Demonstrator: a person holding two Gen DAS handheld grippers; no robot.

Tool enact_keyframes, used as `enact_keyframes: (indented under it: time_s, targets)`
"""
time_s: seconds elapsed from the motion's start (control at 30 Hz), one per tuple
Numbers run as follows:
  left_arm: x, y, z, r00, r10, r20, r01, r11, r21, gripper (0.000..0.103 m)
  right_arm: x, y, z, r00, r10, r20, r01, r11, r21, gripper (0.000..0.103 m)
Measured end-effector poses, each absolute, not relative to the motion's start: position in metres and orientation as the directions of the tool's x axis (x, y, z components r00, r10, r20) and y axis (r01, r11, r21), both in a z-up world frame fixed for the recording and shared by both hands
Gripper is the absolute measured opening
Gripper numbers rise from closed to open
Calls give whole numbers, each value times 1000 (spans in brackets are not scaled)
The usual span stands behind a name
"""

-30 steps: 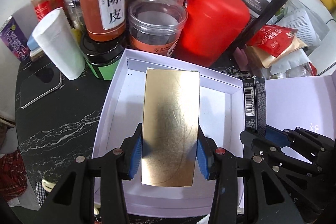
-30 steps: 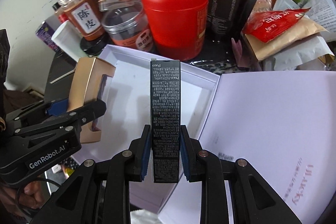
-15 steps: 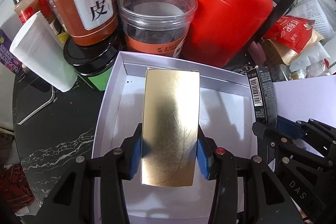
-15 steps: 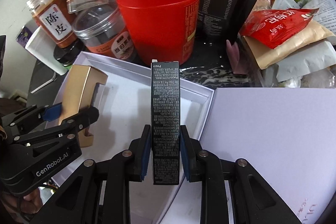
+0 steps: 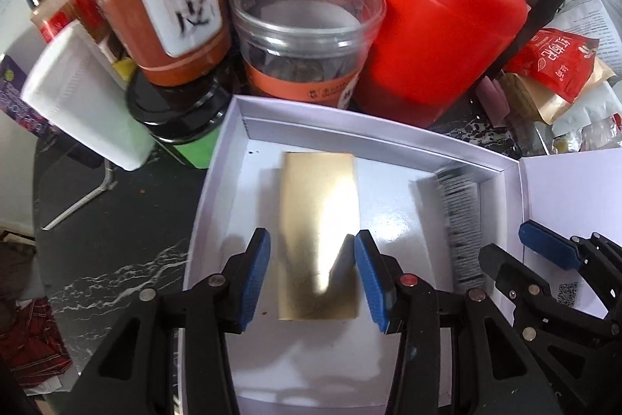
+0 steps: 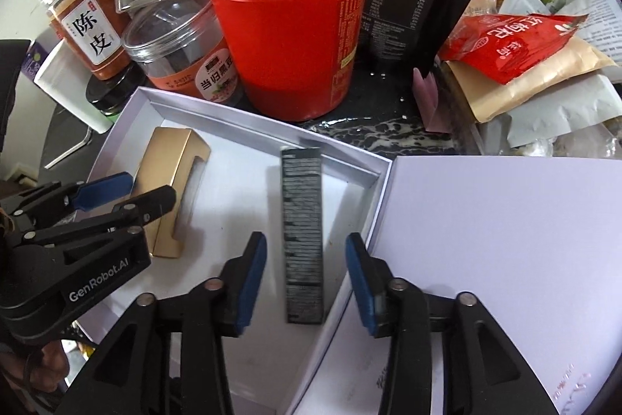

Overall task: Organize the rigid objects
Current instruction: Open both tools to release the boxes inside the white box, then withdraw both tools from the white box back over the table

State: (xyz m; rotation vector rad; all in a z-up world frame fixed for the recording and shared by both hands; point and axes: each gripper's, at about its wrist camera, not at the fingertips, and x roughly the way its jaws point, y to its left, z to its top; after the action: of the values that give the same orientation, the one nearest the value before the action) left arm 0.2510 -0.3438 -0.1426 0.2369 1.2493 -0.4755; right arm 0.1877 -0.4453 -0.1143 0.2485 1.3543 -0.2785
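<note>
Inside the white box (image 5: 217, 189) near its left wall, I see the gold box (image 5: 318, 236) lying flat between my left gripper's (image 5: 313, 275) released fingers. Toward the right wall lies the black carton (image 6: 302, 232); my right gripper's (image 6: 307, 282) fingers are opening, clear of it.

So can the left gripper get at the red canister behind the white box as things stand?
Probably yes. The left gripper stands open over the gold box. The red canister is beyond the white box's far wall, with its near side unblocked, though jars crowd its left.
</note>
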Motion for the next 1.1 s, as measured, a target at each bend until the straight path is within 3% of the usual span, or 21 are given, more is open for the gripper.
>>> enact_keyframes:
  time_s: [1.1]
  targets:
    - [178,-243,17,426,-318,-847,431,894,-119,45,142,-385,38,386,-118,-915,311,951,8,43]
